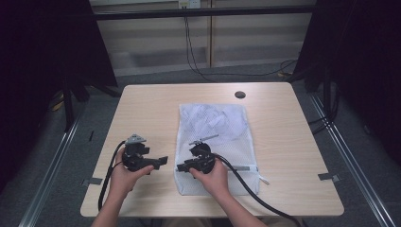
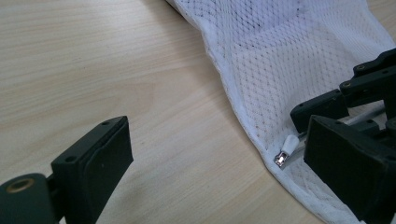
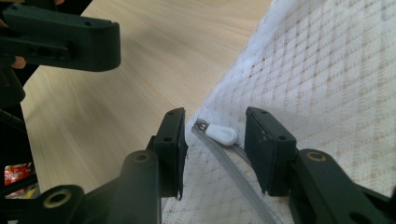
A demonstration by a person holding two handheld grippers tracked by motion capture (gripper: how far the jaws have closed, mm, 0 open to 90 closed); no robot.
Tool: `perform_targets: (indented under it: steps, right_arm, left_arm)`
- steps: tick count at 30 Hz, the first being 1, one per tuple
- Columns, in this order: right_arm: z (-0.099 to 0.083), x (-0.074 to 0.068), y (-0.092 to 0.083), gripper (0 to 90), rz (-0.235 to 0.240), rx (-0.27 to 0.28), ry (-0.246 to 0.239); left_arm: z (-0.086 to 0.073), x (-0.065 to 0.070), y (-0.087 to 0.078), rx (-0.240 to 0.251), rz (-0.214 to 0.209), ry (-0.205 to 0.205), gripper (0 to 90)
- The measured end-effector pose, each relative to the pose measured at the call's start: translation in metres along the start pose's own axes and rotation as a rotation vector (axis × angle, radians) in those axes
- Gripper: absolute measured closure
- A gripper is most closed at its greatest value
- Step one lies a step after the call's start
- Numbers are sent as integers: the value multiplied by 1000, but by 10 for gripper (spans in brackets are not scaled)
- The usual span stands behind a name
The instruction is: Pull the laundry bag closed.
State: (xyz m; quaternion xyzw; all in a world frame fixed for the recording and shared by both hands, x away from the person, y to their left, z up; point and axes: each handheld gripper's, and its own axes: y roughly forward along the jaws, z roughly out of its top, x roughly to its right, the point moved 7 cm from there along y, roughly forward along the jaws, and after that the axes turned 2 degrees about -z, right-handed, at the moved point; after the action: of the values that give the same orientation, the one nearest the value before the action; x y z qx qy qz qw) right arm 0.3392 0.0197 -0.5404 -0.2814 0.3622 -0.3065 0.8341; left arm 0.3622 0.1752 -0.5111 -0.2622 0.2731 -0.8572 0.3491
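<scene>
A white mesh bag [image 1: 215, 125] lies flat on the wooden table [image 1: 146, 109], its grey zipper [image 3: 238, 182] running along the near edge. The white zipper pull [image 3: 222, 134] sits at the bag's near left corner. My right gripper [image 1: 182, 166] points left over that corner; its jaws stand either side of the pull [image 2: 288, 147] with gaps on both sides, so the right gripper [image 3: 215, 140] is open. My left gripper [image 1: 163, 161] hovers over bare wood just left of the bag [image 2: 289, 56], facing the right one. The left gripper [image 2: 219, 149] is open with nothing in it.
A round cable hole [image 1: 240, 94] is in the table's far side. Thick black cables [image 1: 255, 194] trail from both grippers off the near edge. Bare wood lies on both sides of the bag. Dark curtains [image 1: 42, 47] flank the table.
</scene>
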Motion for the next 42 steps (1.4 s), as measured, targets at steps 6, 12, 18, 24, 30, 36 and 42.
perform_targets:
  steps: [6, 12, 18, 24, 30, 36, 42]
  right_arm:
    - [-1, 1, 3, 619, -6, -15, 16]
    - [0, 2, 7, 650, 4, -31, 42]
    - [2, -2, 8, 676, 10, -35, 43]
    - [6, -7, 6, 725, 17, -44, 47]
    - [7, -10, 10, 744, 18, -55, 48]
    - [5, -9, 13, 786, 10, -68, 49]
    - [3, -10, 18, 828, 6, -78, 50]
  left_arm:
    - [0, -1, -1, -3, 1, 2, 78]
    - [0, -1, -1, -1, 3, 5, 79]
    - [0, -3, -2, -3, 4, 8, 80]
    - [1, -3, -3, 7, 7, -4, 80]
    - [0, -4, -3, -3, 7, 8, 80]
    - [0, -5, -3, 0, 13, -2, 80]
    - [0, -4, -2, 3, 7, -19, 80]
